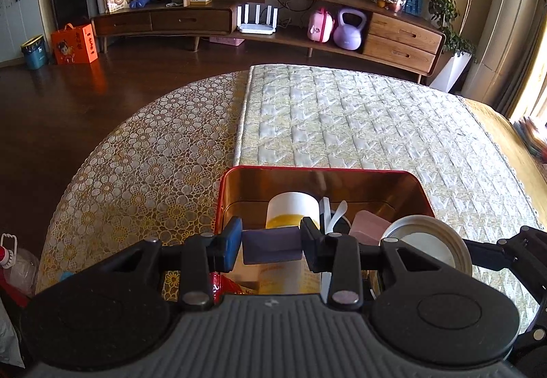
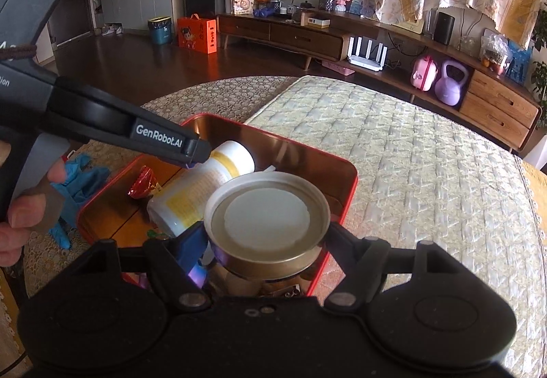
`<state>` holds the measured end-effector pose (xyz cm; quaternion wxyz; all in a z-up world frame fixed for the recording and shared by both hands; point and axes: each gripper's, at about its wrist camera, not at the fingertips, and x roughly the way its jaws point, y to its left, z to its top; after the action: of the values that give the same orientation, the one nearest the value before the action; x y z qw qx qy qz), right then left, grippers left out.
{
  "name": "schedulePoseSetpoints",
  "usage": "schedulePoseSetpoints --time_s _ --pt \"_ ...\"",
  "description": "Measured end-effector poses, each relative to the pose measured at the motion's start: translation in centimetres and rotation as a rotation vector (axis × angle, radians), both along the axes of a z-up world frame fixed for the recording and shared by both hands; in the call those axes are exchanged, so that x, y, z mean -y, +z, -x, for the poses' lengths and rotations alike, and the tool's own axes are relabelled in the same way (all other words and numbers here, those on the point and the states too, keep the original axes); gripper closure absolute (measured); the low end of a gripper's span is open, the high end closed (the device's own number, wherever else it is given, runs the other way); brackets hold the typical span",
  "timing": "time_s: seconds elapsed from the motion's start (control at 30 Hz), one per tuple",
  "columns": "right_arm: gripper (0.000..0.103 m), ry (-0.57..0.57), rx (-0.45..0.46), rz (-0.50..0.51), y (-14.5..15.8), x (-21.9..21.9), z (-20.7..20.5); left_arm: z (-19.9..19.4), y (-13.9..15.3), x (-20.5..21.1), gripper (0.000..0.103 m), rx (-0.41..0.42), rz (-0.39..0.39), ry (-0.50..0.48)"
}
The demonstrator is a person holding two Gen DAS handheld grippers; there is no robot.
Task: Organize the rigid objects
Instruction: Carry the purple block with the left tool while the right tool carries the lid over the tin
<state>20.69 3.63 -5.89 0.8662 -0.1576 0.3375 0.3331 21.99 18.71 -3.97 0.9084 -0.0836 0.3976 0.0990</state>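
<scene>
Red tin [image 1: 422,188]: a shiny metal box with a coppery inside, sitting on the quilted mat at the near edge of the round surface [image 1: 143,152]; both tools hang over it.
Left tool [image 1: 271,243]: pinching a small purplish-grey block [image 1: 271,246] by its two short ends, over the tin's near-left part.
Block handling: looks stiff and light, flat-sided, so the pads sit square on it; I would not expect it to slip.
Right tool [image 2: 266,241]: spread wide around a round metal lid [image 2: 266,217], gripping its rim from either side, over the tin's near-right corner.
Lid handling: thin, hard and smooth, probably slippery at the rim; a shallow hold like this could let it tilt or pop out, so take it across the full width.
Already in the tin: a white bottle with yellow label [image 2: 201,193] lying on its side, a pink block [image 1: 371,227], a white spoon [image 1: 336,214], a red wrapper [image 2: 143,185].
In the way: the bottle fills the middle, leaving little bare floor; the two tools are close together, likely to bump.
Beside the tin: blue gloves [image 2: 80,179] at the surface's left edge.
</scene>
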Motion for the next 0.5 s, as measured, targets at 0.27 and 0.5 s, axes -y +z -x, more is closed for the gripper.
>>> schedulePoseSetpoints --time_s 0.27,0.5 --pt "0.028 0.014 -0.019 0.024 -0.74 -0.86 0.19 0.0 -0.76 -0.65 0.066 -0.007 0.019 0.016" --pt "0.027 0.01 -0.02 0.024 -0.4 -0.64 0.66 0.54 -1.02 -1.1 0.066 -0.006 0.057 0.039"
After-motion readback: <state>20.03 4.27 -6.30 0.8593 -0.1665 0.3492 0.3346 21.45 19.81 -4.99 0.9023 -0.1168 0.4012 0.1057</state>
